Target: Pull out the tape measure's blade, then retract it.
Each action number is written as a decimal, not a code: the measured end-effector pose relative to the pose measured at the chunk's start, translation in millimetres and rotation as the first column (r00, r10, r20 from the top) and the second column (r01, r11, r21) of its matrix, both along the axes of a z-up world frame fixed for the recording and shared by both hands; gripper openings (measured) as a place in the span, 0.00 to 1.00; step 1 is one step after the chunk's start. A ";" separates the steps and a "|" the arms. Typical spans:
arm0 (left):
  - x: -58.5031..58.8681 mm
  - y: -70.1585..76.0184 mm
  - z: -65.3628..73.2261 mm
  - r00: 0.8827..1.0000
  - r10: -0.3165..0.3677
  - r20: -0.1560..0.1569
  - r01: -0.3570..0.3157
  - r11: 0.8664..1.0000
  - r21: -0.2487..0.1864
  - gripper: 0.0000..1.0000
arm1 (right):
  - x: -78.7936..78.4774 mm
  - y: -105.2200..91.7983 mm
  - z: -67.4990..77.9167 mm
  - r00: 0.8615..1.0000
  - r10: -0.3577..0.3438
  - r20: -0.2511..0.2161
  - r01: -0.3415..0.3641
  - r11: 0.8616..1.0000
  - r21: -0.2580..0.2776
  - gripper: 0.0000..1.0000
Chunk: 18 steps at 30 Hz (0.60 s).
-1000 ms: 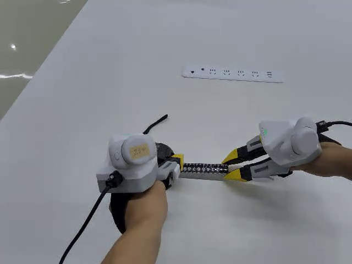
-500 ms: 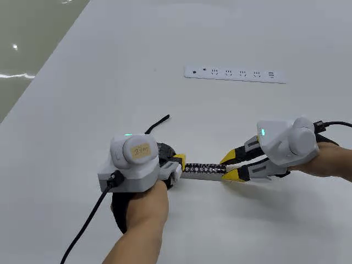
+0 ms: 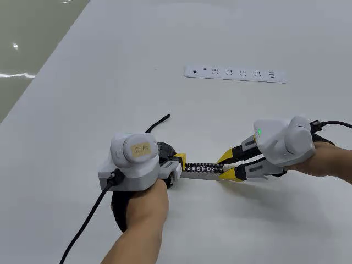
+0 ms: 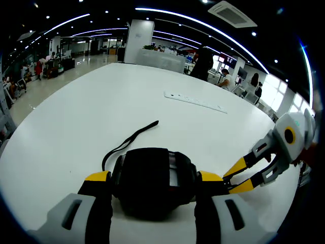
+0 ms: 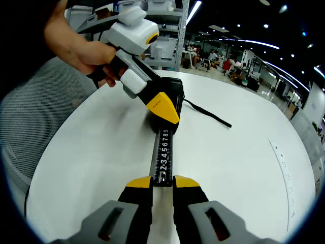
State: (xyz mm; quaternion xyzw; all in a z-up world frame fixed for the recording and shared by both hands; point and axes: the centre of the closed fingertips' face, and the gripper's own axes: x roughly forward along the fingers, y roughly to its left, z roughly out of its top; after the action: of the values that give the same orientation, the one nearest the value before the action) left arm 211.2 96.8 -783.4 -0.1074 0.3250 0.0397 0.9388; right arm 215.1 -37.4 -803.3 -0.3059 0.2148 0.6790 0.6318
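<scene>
The right claw (image 5: 162, 179) is nearly shut, its yellow tips pinching the free end of the blade (image 5: 163, 152). From that pinch the blade runs straight ahead to the tape measure case (image 5: 170, 92), so its long axis lies along the line joining the two claws. The left claw (image 4: 152, 179) is clamped on that case, one jaw on each flank, pressing it down on the worktop (image 3: 110, 82).

Any further draw looks like a straight pull of the right claw back along that line, away from the case. Retracting would be the same line in reverse.

The right gripper view gives the blade's printed numerals up to nine, so only a short length appears to be out. It also shows the pinch sitting at the very tip. The left gripper view hides the blade behind its own jaw, but shows the case sitting squarely in the grip and a black strap (image 4: 129, 140) trailing beyond it. In the head view a power strip (image 3: 235, 73) lies well beyond both claws.
</scene>
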 end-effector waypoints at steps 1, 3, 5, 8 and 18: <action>-0.3 -0.3 0.1 1.000 0.001 0.002 -0.001 1.000 0.000 0.62 | 0.1 0.3 -0.3 1.000 0.000 0.000 0.000 1.000 0.000 0.14; -0.3 -0.3 0.1 1.000 0.001 0.002 -0.001 1.000 0.000 0.62 | -0.1 0.7 -0.5 1.000 -0.002 0.000 0.002 1.000 0.001 0.14; -0.3 -0.5 0.3 1.000 0.001 0.002 -0.001 1.000 -0.001 0.62 | -0.4 1.1 0.5 1.000 -0.003 0.000 0.003 1.000 0.002 0.14; -0.3 -0.6 0.4 1.000 0.002 0.002 -0.002 1.000 -0.003 0.62 | 1.1 1.0 -1.6 1.000 -0.003 0.000 0.003 1.000 0.003 0.14; 0.7 0.4 0.1 1.000 0.002 -0.001 -0.002 1.000 -0.008 0.62 | -0.7 5.6 0.2 1.000 0.002 0.001 -0.002 1.000 0.005 0.14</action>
State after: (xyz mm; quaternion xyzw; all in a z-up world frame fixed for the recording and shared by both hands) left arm 211.9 97.2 -783.3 -0.1116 0.3253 0.0395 0.9382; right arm 214.4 -31.8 -803.1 -0.3051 0.2124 0.6800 0.6320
